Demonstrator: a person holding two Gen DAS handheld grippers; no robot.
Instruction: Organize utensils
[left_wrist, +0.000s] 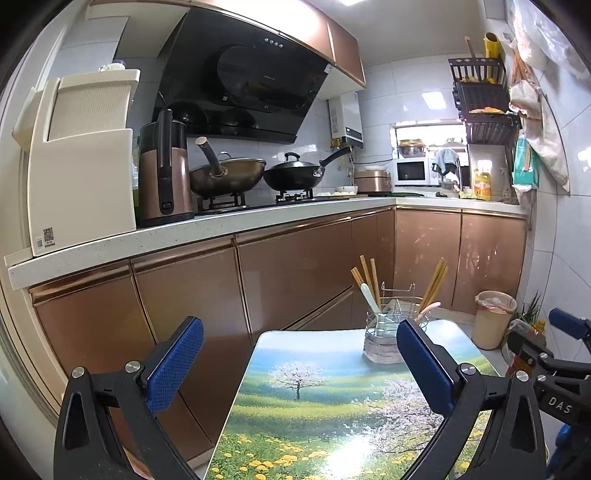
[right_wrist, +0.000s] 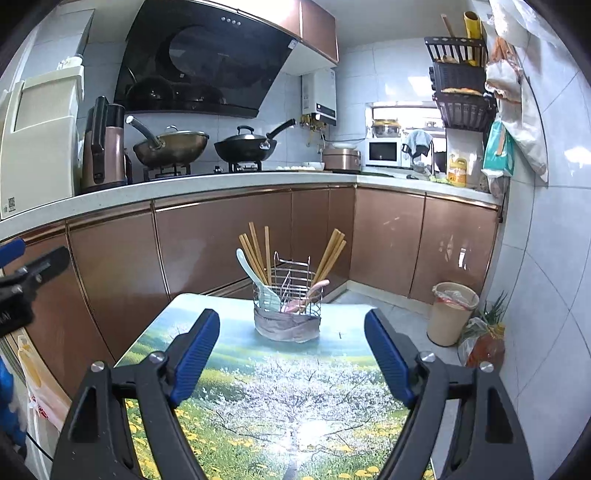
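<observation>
Chopsticks, wooden, w/ plastic spoons in wire caddy; left gripper & right gripper both spread apart.

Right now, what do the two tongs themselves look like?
Both match. The left tongs and right tongs have black plastic arms with silver screw heads, each ending in a flat blue pad with fine dotted texture. White lettering reading DAS shows on the right tongs' body. No cables or sleeves visible.

Silver wire-metal utensil caddy: shiny, with a matt grey cloth-like wrap at its base. Tan wooden chopsticks: matt. Pale smooth plastic spoon. Glossy printed-landscape surface: smooth, reflective. Copper-coloured cabinet doors: glossy. Claw pads: blue, textured.
</observation>
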